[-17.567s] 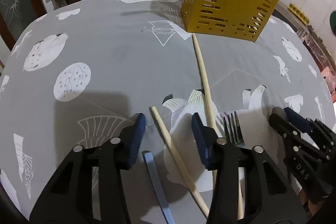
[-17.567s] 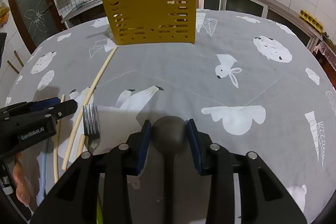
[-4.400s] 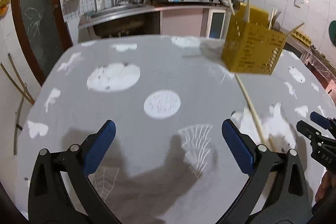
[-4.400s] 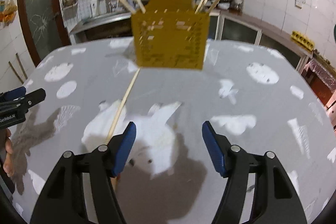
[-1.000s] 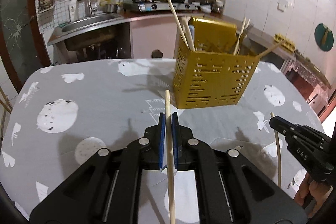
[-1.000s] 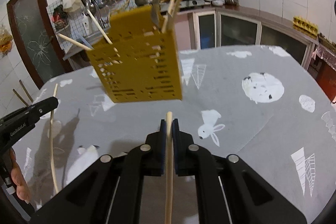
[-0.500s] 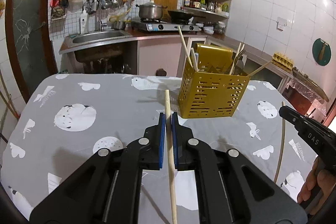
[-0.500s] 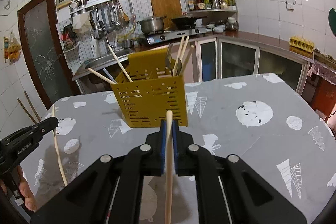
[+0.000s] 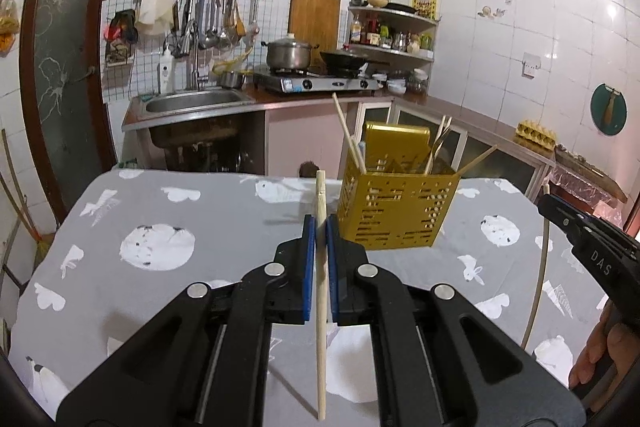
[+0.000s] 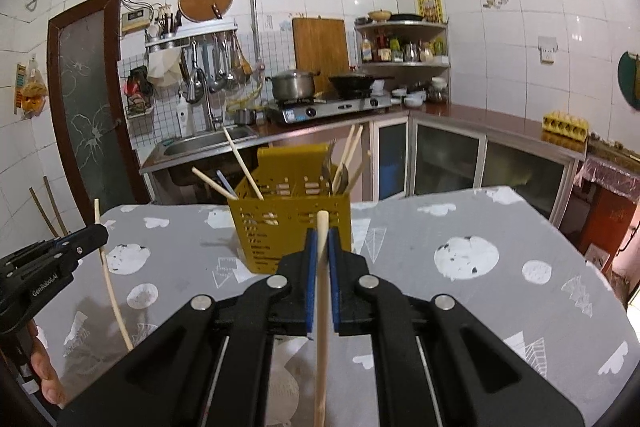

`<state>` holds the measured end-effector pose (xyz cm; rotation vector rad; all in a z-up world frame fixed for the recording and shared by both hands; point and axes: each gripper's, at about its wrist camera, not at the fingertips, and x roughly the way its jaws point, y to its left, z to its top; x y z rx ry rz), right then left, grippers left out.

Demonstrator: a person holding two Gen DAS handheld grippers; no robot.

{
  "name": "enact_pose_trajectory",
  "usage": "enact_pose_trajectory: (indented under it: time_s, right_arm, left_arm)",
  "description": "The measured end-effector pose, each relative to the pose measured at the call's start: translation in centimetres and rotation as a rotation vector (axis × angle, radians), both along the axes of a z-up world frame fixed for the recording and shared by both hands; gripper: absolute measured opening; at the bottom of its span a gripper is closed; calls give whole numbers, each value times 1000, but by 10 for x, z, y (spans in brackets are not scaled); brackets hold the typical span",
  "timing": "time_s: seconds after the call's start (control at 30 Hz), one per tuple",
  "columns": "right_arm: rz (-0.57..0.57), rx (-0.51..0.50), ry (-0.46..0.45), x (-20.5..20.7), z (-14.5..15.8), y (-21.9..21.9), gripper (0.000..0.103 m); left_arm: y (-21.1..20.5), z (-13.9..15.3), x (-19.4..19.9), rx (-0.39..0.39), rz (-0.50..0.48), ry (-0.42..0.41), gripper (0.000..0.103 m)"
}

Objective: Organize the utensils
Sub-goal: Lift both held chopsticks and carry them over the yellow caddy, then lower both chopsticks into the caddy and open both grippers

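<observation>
A yellow perforated utensil holder (image 9: 394, 211) (image 10: 290, 223) stands at the far side of the grey patterned table, with chopsticks and cutlery leaning out of it. My left gripper (image 9: 320, 223) is shut on a pale wooden chopstick (image 9: 321, 291), lifted above the table, just left of the holder. My right gripper (image 10: 322, 237) is shut on a second wooden chopstick (image 10: 321, 327), raised in front of the holder. Each gripper also shows in the other's view, with its chopstick hanging down: the right one (image 9: 550, 205), the left one (image 10: 102, 231).
The table (image 9: 180, 211) carries a grey cloth with white prints. Behind it run a kitchen counter with a sink (image 9: 192, 103), a gas stove with a pot (image 9: 288, 55), and cabinets. A person's hand (image 9: 600, 363) holds the right gripper's handle.
Both grippers have risen and tilted up with their chopsticks. The holder now looks smaller and lower in both views, and more of the kitchen wall shows.
</observation>
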<state>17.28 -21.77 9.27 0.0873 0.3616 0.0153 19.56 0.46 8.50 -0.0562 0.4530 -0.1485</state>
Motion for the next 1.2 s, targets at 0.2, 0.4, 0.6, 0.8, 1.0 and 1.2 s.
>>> enact_pose_trajectory:
  time_s: [0.2, 0.4, 0.6, 0.8, 1.0, 1.2]
  right_arm:
    - [-1, -3, -48, 2, 22, -4, 6]
    - [-10, 10, -89, 13, 41, -13, 6]
    - [-17, 34, -162, 35, 65, -18, 6]
    - [-29, 77, -266, 68, 94, -23, 6]
    - [-69, 99, -382, 105, 112, -21, 6]
    - [-93, 92, -472, 132, 113, -12, 6]
  left_arm:
    - [-4, 22, 3, -12, -9, -56, 5]
    - [-13, 45, 11, -24, -28, -104, 5]
    - [-25, 73, 30, -50, -53, -145, 5]
    - [-38, 109, 58, -74, -65, -209, 5]
    - [-52, 127, 91, -83, -70, -270, 5]
    - [-64, 124, 123, -63, -66, -308, 5]
